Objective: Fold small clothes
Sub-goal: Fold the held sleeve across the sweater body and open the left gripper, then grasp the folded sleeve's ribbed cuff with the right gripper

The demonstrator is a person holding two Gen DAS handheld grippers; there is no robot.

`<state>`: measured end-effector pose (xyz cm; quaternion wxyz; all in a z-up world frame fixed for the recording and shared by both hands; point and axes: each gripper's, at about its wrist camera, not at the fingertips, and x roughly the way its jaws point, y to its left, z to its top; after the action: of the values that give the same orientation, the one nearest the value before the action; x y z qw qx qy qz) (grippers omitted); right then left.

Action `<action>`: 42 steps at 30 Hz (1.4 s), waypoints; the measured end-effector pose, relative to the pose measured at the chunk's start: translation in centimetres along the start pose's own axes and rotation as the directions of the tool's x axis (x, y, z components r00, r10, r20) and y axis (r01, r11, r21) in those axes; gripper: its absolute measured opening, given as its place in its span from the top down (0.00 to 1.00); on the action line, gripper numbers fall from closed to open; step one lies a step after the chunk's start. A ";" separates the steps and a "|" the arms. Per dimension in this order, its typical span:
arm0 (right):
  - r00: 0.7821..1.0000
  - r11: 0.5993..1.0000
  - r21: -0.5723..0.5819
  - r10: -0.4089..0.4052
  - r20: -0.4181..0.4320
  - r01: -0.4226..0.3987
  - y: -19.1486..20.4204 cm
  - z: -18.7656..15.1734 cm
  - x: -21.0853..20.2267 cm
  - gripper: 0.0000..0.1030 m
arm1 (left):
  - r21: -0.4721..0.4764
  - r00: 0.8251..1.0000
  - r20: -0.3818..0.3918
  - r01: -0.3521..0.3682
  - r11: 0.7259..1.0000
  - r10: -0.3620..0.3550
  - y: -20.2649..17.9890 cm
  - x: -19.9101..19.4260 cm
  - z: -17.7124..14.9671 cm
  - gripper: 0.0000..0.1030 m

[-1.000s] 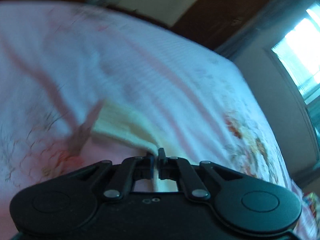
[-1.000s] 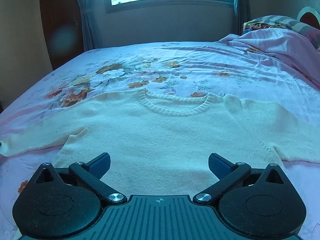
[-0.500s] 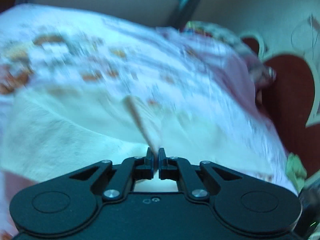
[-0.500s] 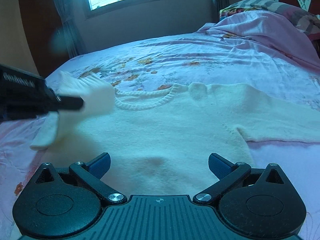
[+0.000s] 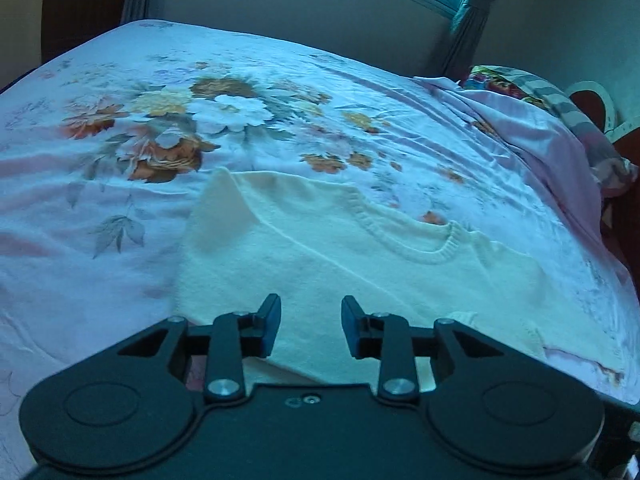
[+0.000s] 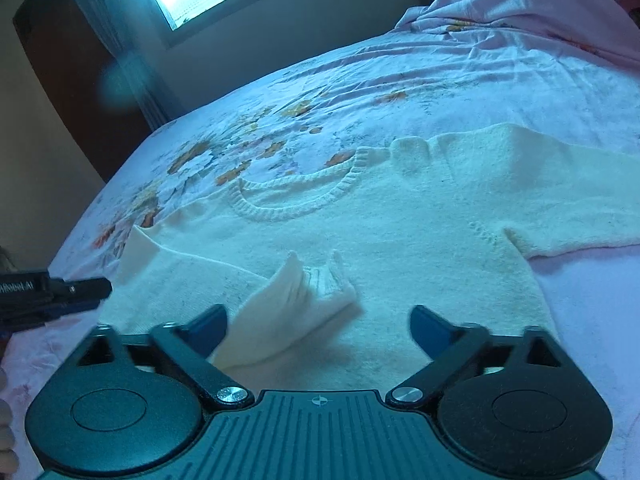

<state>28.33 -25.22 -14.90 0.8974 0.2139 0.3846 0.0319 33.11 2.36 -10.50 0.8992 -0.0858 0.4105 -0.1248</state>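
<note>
lying flat just ahead of the spread left claw (image 5: pixel 307 326) and spread right claw (image 6: pixel 318 326), sweater (image 6: pixel 400 232).

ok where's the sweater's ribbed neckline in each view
Left wrist: the ribbed neckline sits right of centre, above and to the right of the open left gripper.
Right wrist: the neckline sits left of centre, well above the open right gripper.
Shared landmark: the orange flower print on the bedsheet, beyond the cream sweater.
</note>
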 end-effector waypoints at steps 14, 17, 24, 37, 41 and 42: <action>0.996 1.000 0.006 0.015 -0.092 -0.015 2.4 2.0 4.2 0.98 | -0.011 1.000 -0.019 -0.019 1.000 0.018 1.0 1.4 -1.8 0.69; 1.000 1.000 -0.018 -0.008 0.005 0.008 1.3 0.8 -0.4 0.98 | 0.002 1.000 -0.022 -0.006 1.000 0.006 0.6 1.4 -2.3 0.68; 0.990 0.995 0.090 -0.026 -0.136 0.039 -4.0 -3.8 -4.0 0.97 | 0.002 0.998 -0.061 -0.026 1.000 0.026 0.5 2.4 -3.7 0.68; 0.999 0.984 0.175 -0.005 -0.053 0.014 -6.7 -0.3 -1.2 0.86 | 0.007 0.997 -0.060 -0.046 0.999 0.046 0.2 2.0 -3.8 0.64; 1.000 0.992 0.128 -0.016 -0.003 0.016 -6.3 0.5 -0.9 0.96 | 0.020 0.998 -0.043 -0.051 0.998 0.052 -0.1 2.2 -3.6 0.64; 0.999 0.993 0.113 -0.020 0.026 0.017 -6.2 1.0 -1.2 0.96 | 0.021 0.998 -0.037 -0.050 0.999 0.050 -0.2 2.2 -3.5 0.64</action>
<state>27.51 -31.45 -16.02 0.8892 0.2611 0.3757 -0.0009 31.80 1.31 -14.28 0.8949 -0.0641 0.4281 -0.1080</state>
